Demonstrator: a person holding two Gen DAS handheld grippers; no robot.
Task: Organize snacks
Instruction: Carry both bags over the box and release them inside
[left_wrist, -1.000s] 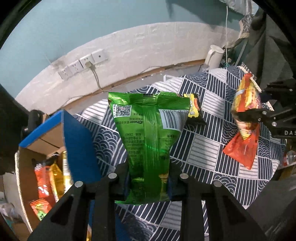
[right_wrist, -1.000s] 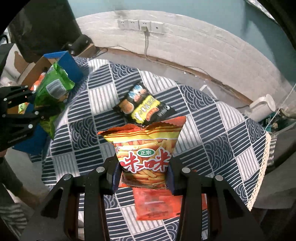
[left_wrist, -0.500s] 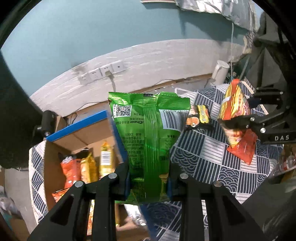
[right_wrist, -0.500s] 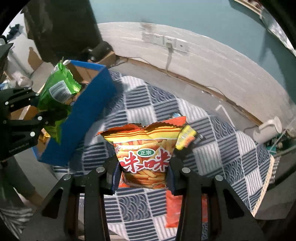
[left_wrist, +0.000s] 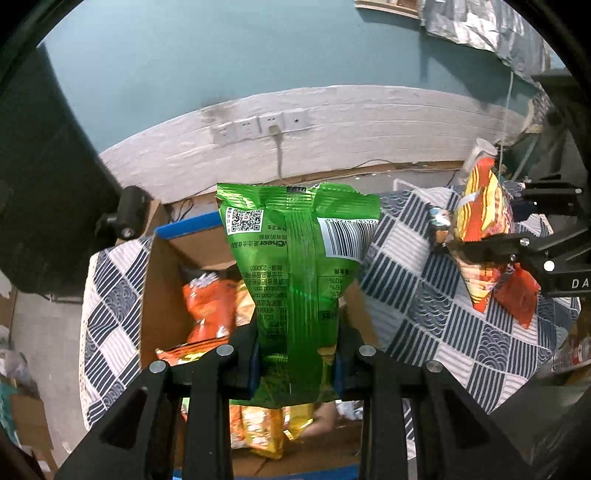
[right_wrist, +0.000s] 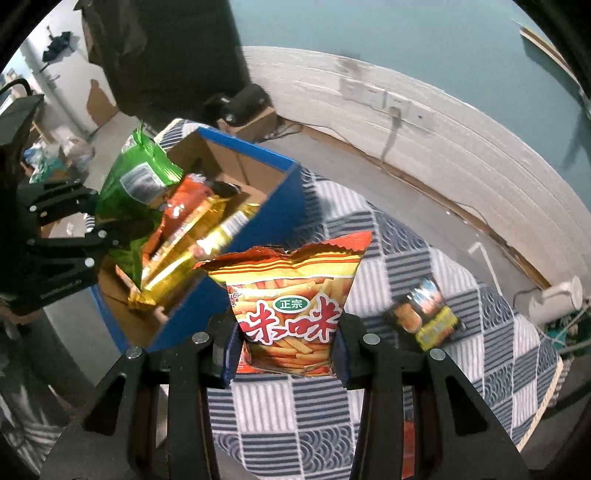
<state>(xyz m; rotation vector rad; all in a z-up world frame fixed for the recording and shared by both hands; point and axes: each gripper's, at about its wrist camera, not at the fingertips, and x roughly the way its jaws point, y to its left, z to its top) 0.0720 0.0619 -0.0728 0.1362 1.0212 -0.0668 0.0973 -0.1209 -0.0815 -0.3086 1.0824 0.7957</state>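
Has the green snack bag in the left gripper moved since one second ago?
Yes. The green snack bag has travelled from above the tablecloth to above the open blue box.

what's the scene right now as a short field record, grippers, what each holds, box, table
left gripper: shut on the green snack bag, held above the open box
right gripper: shut on the orange fries bag, over the table beside the box
box: blue outside, cardboard inside, open top, holds orange and yellow snack packs
table: covered with a navy and white patterned cloth
left on the table: black and yellow snack pack, red pack
wall: sockets with one cable plugged in
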